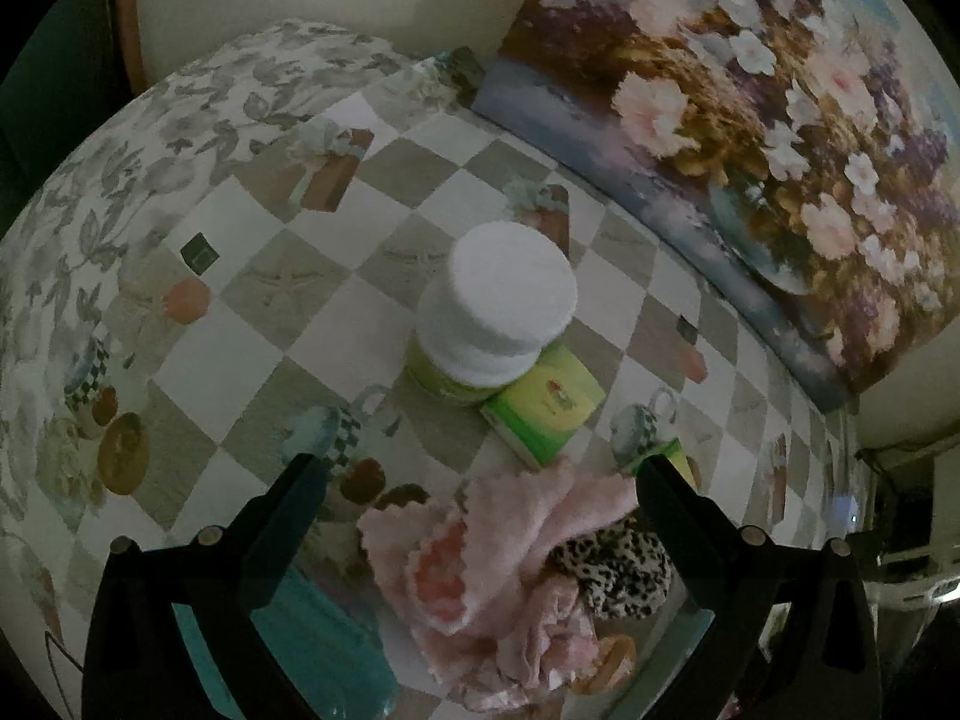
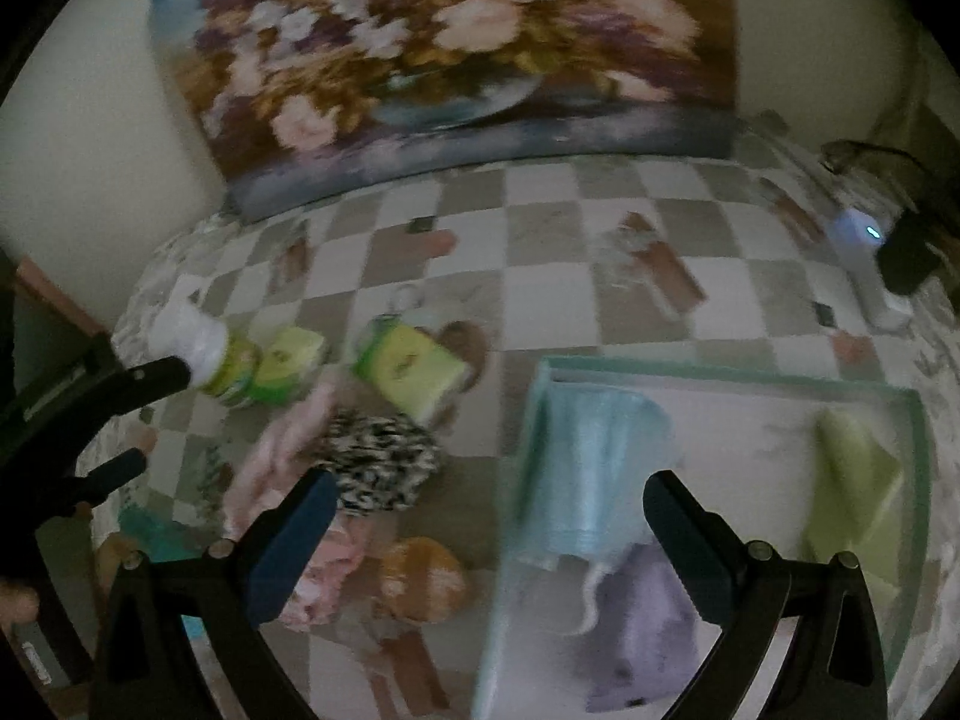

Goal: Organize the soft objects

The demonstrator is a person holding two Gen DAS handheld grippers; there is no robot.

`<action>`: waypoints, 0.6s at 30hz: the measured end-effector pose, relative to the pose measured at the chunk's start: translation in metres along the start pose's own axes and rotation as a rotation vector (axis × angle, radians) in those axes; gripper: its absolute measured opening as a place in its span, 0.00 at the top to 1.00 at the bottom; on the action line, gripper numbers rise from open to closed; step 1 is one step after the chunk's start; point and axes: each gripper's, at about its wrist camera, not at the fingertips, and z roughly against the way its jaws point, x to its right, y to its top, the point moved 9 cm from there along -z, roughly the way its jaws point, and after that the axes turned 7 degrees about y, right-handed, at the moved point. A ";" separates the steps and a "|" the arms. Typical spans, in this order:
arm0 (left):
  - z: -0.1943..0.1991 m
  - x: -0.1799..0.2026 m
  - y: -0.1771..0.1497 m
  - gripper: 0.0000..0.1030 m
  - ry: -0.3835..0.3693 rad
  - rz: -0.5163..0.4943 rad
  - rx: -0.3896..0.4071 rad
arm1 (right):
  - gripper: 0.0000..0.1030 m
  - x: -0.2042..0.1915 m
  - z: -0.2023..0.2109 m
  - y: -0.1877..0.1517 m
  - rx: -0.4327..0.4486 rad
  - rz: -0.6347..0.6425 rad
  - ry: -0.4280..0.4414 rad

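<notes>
A crumpled pink cloth [image 1: 498, 570] lies on the checked tablecloth between the fingers of my open, empty left gripper [image 1: 480, 480]. A black-and-white spotted scrunchie [image 1: 612, 570] lies against its right side. A teal cloth [image 1: 324, 648] lies under the left finger. In the right wrist view my open, empty right gripper [image 2: 486, 498] hovers over the left edge of a pale green box [image 2: 918, 420]. The box holds a light blue cloth [image 2: 594, 468], a lilac cloth [image 2: 642, 630] and a green cloth [image 2: 858, 480]. The pink cloth [image 2: 270, 462] and scrunchie [image 2: 378, 462] lie left of the box.
A jar with white cotton pads [image 1: 498, 312] and two small green boxes [image 1: 546, 408] stand mid-table. A flower painting [image 1: 750, 120] leans on the wall behind. A white device [image 2: 864, 264] with a lit dot and a dark object lie at the far right. An orange item [image 2: 420, 576] lies near the box.
</notes>
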 end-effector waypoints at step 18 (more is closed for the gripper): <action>-0.027 0.021 0.000 0.00 0.029 -0.098 -0.073 | 0.10 -0.021 -0.055 0.000 -0.067 0.007 0.075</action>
